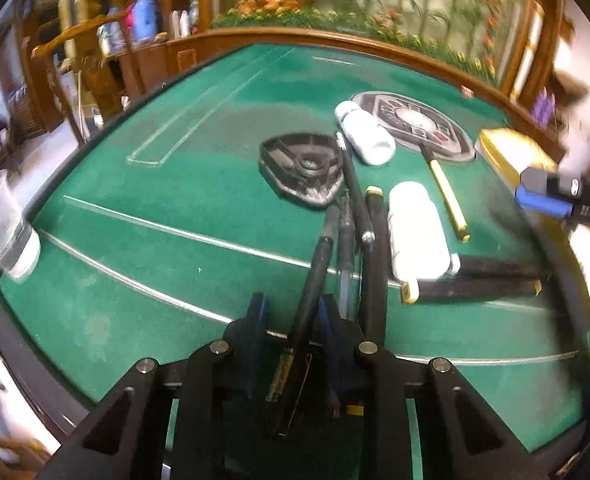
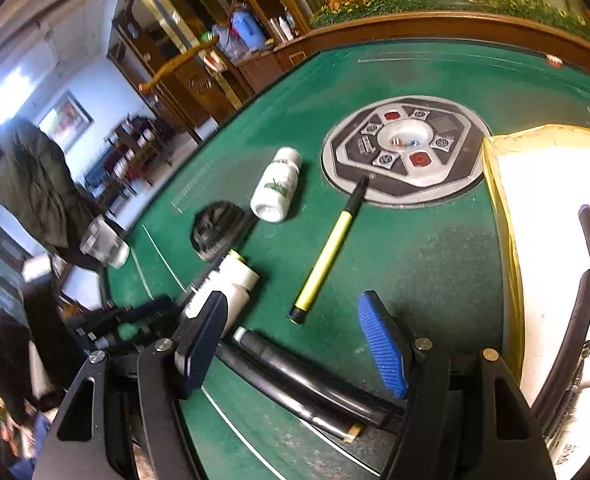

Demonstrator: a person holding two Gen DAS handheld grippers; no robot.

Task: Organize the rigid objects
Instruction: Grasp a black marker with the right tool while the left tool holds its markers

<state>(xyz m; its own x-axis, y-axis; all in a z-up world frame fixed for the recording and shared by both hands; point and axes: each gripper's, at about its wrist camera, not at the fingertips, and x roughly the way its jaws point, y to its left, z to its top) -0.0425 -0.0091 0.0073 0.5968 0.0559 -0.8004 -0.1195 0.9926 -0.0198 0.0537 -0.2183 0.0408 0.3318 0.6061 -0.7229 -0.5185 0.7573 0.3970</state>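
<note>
While left claw (image 1: 291,316) grips black pen (image 1: 315,272), bottle (image 2: 277,186) label unreadable.

Left gripper (image 1: 291,312) clamped on black pen (image 1: 315,276) above green table (image 1: 135,248); two white bottles (image 1: 415,232), yellow pen (image 1: 449,196) beyond

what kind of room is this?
Likely a home or parlour game room: a green-felt mahjong table with a central dice console, wooden cabinets, and a framed picture on the wall.
</note>
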